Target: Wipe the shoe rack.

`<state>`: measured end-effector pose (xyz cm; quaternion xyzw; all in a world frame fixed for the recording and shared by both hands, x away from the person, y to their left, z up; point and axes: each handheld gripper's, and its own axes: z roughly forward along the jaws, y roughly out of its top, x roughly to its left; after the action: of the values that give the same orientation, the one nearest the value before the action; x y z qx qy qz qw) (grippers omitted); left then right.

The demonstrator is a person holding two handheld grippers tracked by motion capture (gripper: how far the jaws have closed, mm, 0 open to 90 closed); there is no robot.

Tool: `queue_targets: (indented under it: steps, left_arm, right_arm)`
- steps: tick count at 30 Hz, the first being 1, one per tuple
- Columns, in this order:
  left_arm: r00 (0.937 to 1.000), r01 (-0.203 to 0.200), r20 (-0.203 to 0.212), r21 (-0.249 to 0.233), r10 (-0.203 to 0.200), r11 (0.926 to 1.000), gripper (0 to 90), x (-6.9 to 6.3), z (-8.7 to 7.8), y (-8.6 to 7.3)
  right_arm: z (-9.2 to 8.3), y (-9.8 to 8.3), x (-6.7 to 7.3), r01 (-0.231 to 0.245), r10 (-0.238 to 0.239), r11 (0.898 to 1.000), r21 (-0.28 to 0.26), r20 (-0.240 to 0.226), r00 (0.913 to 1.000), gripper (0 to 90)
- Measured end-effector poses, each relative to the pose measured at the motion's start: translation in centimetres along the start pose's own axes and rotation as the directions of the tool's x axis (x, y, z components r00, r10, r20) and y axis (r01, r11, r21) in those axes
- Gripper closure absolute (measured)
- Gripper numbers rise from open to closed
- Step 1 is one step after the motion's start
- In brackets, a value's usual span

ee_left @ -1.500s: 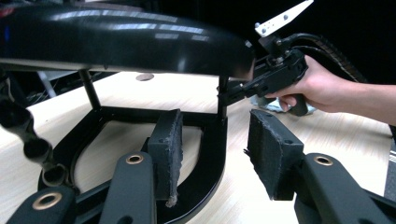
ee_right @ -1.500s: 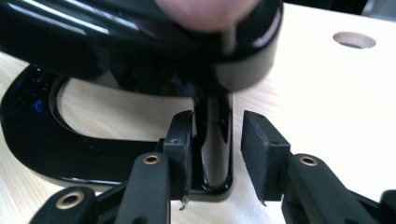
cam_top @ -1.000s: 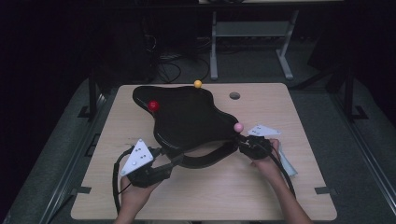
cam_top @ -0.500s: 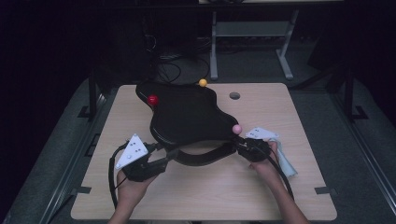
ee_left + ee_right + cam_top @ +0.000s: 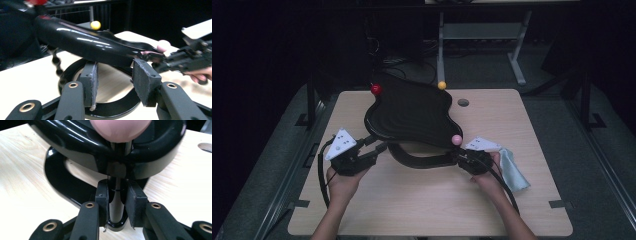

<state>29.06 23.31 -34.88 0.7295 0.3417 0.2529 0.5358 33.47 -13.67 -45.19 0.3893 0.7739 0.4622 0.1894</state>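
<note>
From the high view, a glossy black tray [image 5: 412, 112] with a wavy outline sits tilted over the middle of the light wooden surface [image 5: 427, 205], raised on a curved black base [image 5: 422, 159]. Three small balls stand on its rim: a red ball [image 5: 375, 89] at the far left, a yellow ball [image 5: 442, 85] at the far edge, a pink ball [image 5: 456, 140] at the near right. Your left claw [image 5: 379, 146] reaches in from the near left, its tips at the tray's near-left edge. Your right claw [image 5: 460, 156] comes in from the near right, just below the pink ball. A pale blue cloth [image 5: 513, 170] lies beside your right hand.

In the left claw's view, the pads [image 5: 90, 82] stand spread, with nothing pinched between them. The tray [image 5: 85, 45] crosses just above and beyond them, the base ring [image 5: 117, 107] curves below, and the yellow ball [image 5: 95, 25] shows behind.

In the right claw's view, the claw [image 5: 117, 205] is pressed onto a thin upright black post [image 5: 116, 207], which rises to the tray's underside [image 5: 75, 142]. The pink ball [image 5: 120, 128] sits directly above.
</note>
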Motion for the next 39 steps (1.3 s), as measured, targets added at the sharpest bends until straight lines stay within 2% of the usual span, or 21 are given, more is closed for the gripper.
queue_targets:
  steps: [6,9,15,22,31,34,39]
  left_arm:
    - [0.9993,0.023,-0.03,0.004,-0.023,0.9997,56.2,1.0,-0.9,-1.0]
    - [0.999,0.033,-0.032,0.009,-0.033,0.9994,55.9,1.0,-1.4,-1.8]
    - [0.9995,0.019,-0.026,0.017,-0.019,0.9997,55.1,0.4,-2.5,-2.8]
    - [0.9999,0.001,-0.015,0.006,-0.001,1.0,54.3,-0.3,-3.4,-3.0]
    - [0.9998,-0.015,0.01,-0.007,0.015,0.9999,53.1,-1.4,-3.4,-2.8]
    - [0.9996,-0.016,0.024,-0.005,0.016,0.9999,53.0,-1.8,-3.0,-2.8]
    - [0.9984,-0.027,0.05,0.001,0.026,0.9996,51.9,-2.4,-1.9,-2.7]
  right_arm:
    - [0.5,0.4,1.0,0.017,-0.017,1.0,0.015,-0.004,0.9998,73.8]
    - [0.8,0.6,1.5,0.032,-0.032,0.999,0.018,-0.008,0.9994,74.0]
    - [2.1,1.3,3.3,0.05,-0.05,0.998,0.022,-0.02,0.9985,74.1]
    - [4.1,2.2,6.1,0.068,-0.067,0.998,0.016,-0.071,0.9952,74.0]
    - [5.6,2.9,9.1,0.124,-0.121,0.992,0.014,-0.144,0.9822,72.0]
    - [5.5,2.7,9.4,0.144,-0.141,0.99,0.009,-0.159,0.9772,68.5]
    - [4.5,2.1,8.5,0.124,-0.12,0.992,0.008,-0.191,0.9742,58.4]
